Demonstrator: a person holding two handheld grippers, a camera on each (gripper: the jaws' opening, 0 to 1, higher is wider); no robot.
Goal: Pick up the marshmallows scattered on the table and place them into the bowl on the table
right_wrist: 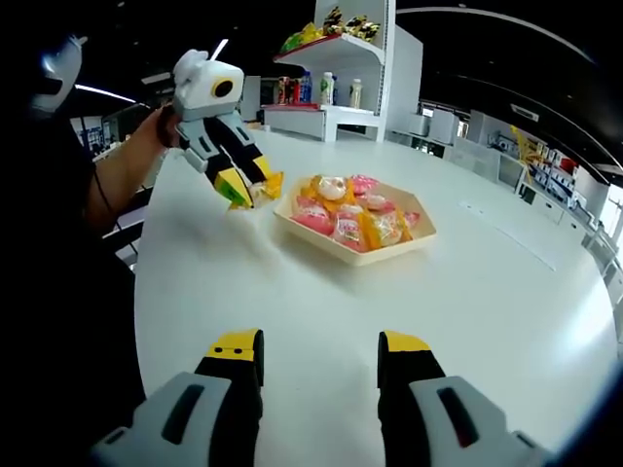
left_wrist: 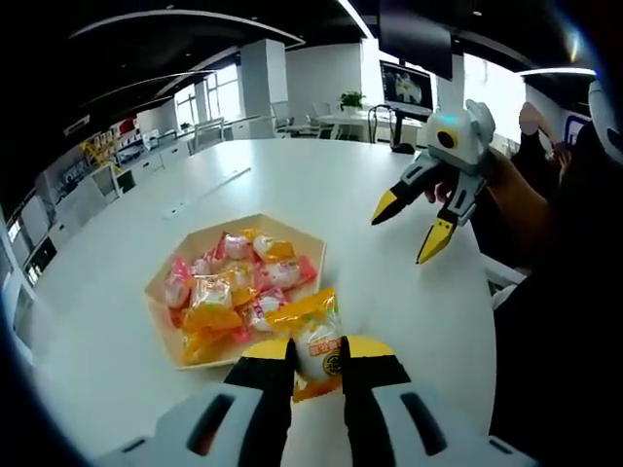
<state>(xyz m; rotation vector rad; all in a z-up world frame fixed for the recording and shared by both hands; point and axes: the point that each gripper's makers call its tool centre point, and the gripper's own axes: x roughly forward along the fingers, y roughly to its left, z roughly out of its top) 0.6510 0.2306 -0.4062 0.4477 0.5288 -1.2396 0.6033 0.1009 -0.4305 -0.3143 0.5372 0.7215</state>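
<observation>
Closest to my left gripper view, the left tool is clenched on one marshmallow packet, an orange-yellow wrapper with a white sweet inside, held just beside the near rim of the bowl. That bowl is a shallow, angular, pale wooden dish on the white desk, heaped with pink, orange and yellow wrapped marshmallows. I see the right tool farther off over bare desk, tilted downward, its jaws spread and holding nothing, gripped by a person's hand. From the right gripper view, I note the right tool's yellow-tipped jaws parted above the desk, and a white shelf unit stocked with goods behind the bowl.
</observation>
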